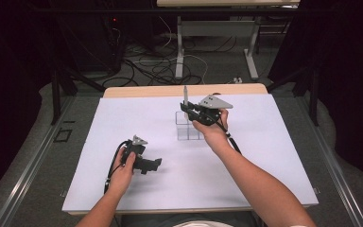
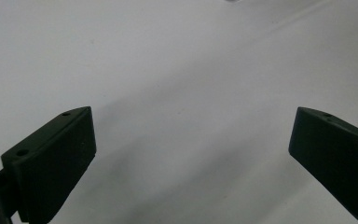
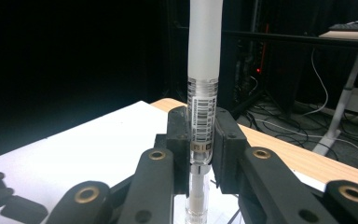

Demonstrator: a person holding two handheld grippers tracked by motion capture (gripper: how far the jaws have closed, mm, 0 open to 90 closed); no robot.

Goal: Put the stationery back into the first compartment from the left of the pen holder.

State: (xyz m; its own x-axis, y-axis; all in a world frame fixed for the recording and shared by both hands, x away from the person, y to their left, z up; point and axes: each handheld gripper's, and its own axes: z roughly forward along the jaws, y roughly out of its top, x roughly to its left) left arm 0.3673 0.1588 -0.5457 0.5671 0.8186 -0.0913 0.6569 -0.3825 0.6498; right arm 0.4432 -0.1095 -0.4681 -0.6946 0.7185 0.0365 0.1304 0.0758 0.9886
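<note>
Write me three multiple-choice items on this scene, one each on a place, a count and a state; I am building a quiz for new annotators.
1. Where does the left gripper sit?
A. low over the white sheet, near its front left
B. over the clear rack
C. beyond the table's far edge

2. How many grippers hold something?
A. none
B. one
C. two

3. How does the pen stand in the right gripper?
A. lying flat
B. upright
C. upside down on the floor

Answers:
1 A: the high view shows it above the white sheet, apart from the clear rack.
2 B: only the right gripper clamps the pen; the left gripper's fingers stand wide with bare sheet between.
3 B: the right gripper view shows its barrel rising straight up between the pads.
</note>
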